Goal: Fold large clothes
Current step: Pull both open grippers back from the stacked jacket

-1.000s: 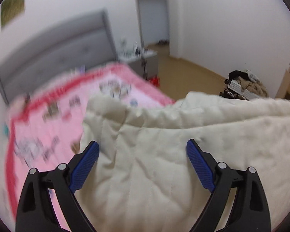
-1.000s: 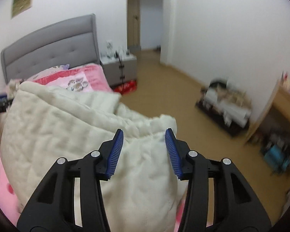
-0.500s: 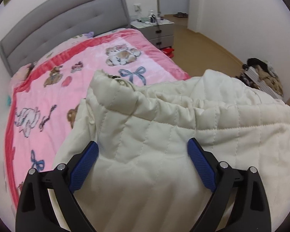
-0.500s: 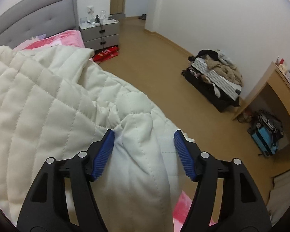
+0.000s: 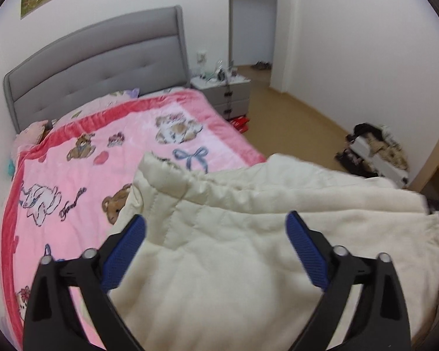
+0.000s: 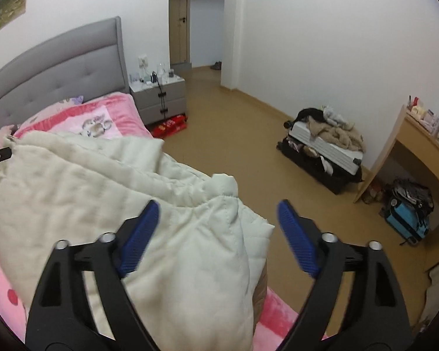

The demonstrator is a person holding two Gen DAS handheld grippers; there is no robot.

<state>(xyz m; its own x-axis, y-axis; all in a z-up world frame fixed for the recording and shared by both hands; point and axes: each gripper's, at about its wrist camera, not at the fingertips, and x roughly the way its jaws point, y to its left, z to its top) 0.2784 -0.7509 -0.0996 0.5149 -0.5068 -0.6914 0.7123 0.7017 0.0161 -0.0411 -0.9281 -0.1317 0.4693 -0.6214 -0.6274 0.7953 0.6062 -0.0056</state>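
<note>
Over pink bedspread, both grippers gape above cream coat.

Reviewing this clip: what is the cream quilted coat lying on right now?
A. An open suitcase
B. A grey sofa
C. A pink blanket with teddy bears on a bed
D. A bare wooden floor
C: the coat is spread over the pink blanket printed with bears and bows, on the bed with the grey headboard; the suitcase sits apart on the floor.
</note>
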